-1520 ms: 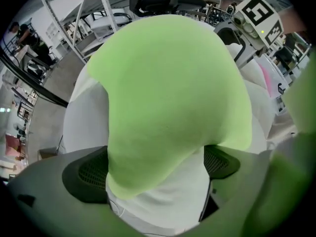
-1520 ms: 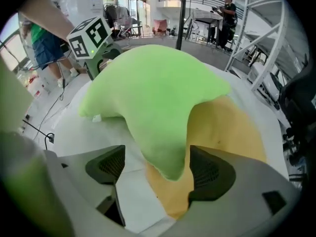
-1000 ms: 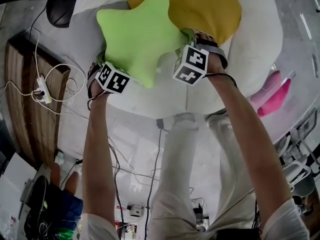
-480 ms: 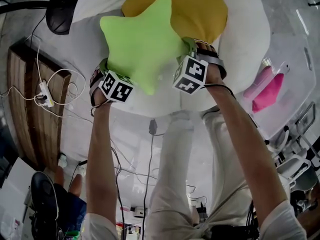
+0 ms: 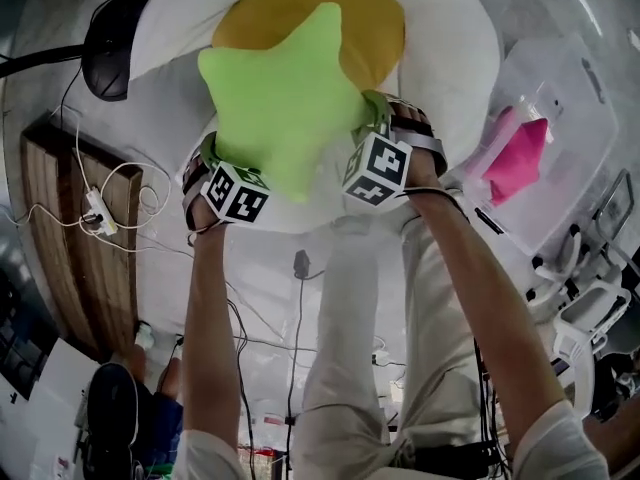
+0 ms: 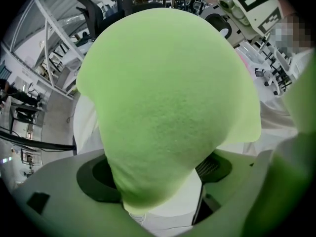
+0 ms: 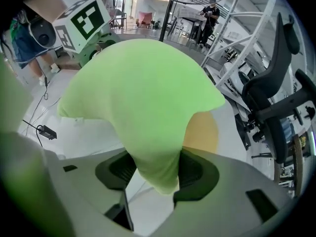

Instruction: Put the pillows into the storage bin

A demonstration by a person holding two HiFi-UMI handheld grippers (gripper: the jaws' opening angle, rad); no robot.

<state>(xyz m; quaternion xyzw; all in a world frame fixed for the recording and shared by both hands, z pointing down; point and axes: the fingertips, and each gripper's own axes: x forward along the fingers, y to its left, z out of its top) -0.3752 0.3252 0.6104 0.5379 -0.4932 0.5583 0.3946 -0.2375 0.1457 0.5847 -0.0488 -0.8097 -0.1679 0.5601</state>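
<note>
Over white cushion, near edge: green star pillow held, overlapping yellow pillow; left gripper clamps one point; right gripper, jaws just been closing, pinches another; storage bin off right

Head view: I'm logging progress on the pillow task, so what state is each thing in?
Green star-shaped plush pillow: gripped by two of its points, not in the bin.
Left gripper: jaws shut on one pillow point.
Right gripper: jaws have just been closing, shut on another point.
Round yellow pillow: lying on the white cushion.
Pink pillow: inside the clear plastic storage bin.
</note>
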